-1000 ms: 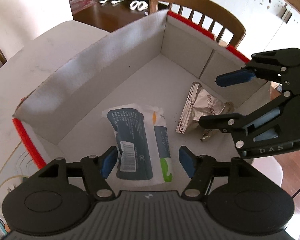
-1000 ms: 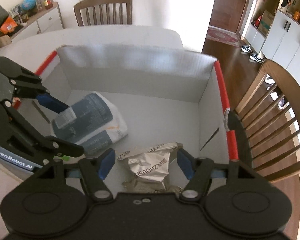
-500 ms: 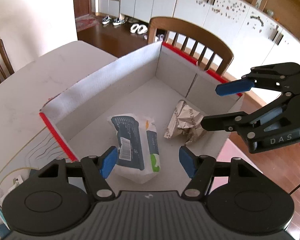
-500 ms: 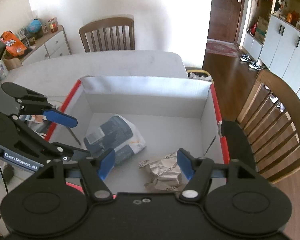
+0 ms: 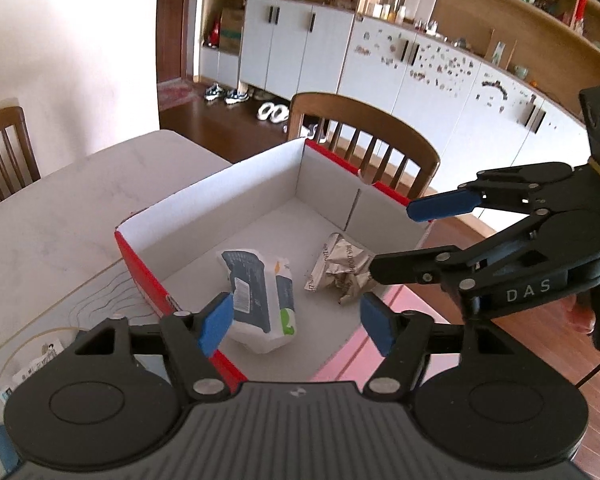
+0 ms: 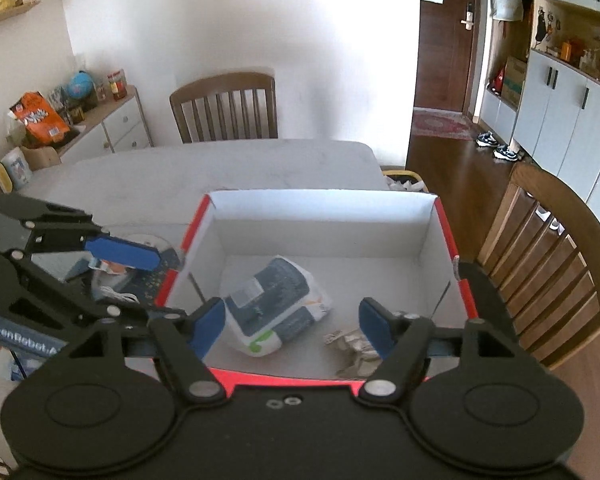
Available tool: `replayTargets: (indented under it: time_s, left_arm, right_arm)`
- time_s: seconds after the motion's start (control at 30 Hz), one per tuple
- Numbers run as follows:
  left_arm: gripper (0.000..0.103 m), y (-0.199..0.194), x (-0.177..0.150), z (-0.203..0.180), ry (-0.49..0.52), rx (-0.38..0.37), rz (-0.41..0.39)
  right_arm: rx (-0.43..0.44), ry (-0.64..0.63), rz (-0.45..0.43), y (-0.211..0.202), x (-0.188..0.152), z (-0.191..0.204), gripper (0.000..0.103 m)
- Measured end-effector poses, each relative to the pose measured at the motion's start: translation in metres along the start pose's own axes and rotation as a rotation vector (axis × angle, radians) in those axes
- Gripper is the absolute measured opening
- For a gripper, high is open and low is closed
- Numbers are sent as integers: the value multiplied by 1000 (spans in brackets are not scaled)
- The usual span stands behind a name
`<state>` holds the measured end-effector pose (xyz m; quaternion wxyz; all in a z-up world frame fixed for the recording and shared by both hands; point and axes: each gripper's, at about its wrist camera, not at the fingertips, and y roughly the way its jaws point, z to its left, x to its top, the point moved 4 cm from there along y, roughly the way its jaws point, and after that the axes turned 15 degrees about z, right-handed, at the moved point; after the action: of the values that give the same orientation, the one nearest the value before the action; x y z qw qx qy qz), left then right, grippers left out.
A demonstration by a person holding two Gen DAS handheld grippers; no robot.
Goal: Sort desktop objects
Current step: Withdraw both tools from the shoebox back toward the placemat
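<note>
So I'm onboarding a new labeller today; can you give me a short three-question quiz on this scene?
1. True or false: the tissue pack lies inside the cardboard box.
2. What lies beside the tissue pack in the box: A) a crumpled foil wrapper, B) a mug, C) a book?
3. Does the left gripper or the right gripper hold anything between its fingers?

Key: 1 true. 2 A, the crumpled foil wrapper. 3 Neither; both are open and empty above the box.
</note>
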<state>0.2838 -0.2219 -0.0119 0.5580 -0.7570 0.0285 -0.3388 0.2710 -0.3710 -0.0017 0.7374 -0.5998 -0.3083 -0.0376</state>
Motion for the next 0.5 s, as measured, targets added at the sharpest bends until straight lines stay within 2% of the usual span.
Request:
replayTargets:
  time_s: [0.23, 0.33, 0.5]
  left_arm:
    - [85, -19, -28, 3, 10, -1, -40]
    - [103, -27, -40, 8, -7, 3, -59]
    - [103, -42, -59, 23, -49, 31, -100]
  right_arm:
    - [16, 7, -49, -12, -9, 22, 86]
    - [8, 23, -66, -16, -12, 30, 88]
    - [-12, 34, -76, -20, -22, 45, 88]
